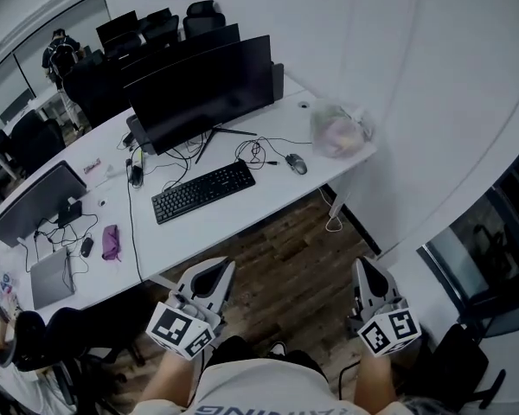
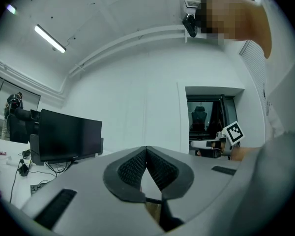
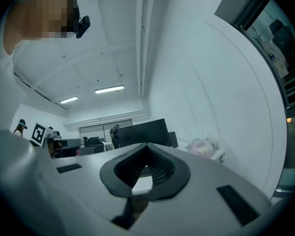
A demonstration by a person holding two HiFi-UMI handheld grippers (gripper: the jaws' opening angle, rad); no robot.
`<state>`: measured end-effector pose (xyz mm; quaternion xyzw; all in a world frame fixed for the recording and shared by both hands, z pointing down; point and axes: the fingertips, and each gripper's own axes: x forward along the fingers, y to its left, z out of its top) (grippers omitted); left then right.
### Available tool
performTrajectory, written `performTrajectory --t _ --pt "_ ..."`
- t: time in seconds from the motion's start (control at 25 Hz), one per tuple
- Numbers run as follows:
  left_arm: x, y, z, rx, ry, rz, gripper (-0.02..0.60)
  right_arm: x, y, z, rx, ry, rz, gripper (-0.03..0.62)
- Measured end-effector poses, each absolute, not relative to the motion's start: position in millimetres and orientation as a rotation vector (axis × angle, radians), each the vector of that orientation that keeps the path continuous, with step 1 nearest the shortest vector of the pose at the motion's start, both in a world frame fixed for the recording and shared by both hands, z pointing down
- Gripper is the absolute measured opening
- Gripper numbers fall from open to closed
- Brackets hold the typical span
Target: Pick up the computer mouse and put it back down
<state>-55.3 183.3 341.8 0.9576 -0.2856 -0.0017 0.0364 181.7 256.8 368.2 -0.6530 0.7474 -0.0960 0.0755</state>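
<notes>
The dark computer mouse (image 1: 296, 163) lies on the white desk (image 1: 233, 223), right of the black keyboard (image 1: 202, 191), with its cable running back toward the monitor (image 1: 203, 89). Both grippers are held low over the wooden floor, well short of the desk's front edge. My left gripper (image 1: 216, 266) points level at the desk, its jaws shut and empty, pads meeting at the tip (image 2: 146, 149). My right gripper (image 1: 363, 264) is likewise shut on nothing (image 3: 147, 146). Neither gripper view shows the mouse.
A crumpled plastic bag (image 1: 339, 130) sits at the desk's right corner. To the left are a second monitor (image 1: 36, 201), a laptop (image 1: 50, 277), a purple pouch (image 1: 111, 241) and loose cables. A white wall (image 1: 432, 102) runs along the right; office chairs stand behind the desk.
</notes>
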Motion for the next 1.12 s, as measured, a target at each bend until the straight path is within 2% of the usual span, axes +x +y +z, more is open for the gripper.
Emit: performTrajectory --t 0.48,1.12 --pt "-25 113 354 2.948 -0.805 -0.037 0.009 208 196 375 -2.018 2.231 -0.279 0.017" --pt "-57 -68 363 2.927 -0.752 -0.024 0.009 165 16 363 -2.087 2.271 -0.229 0.017"
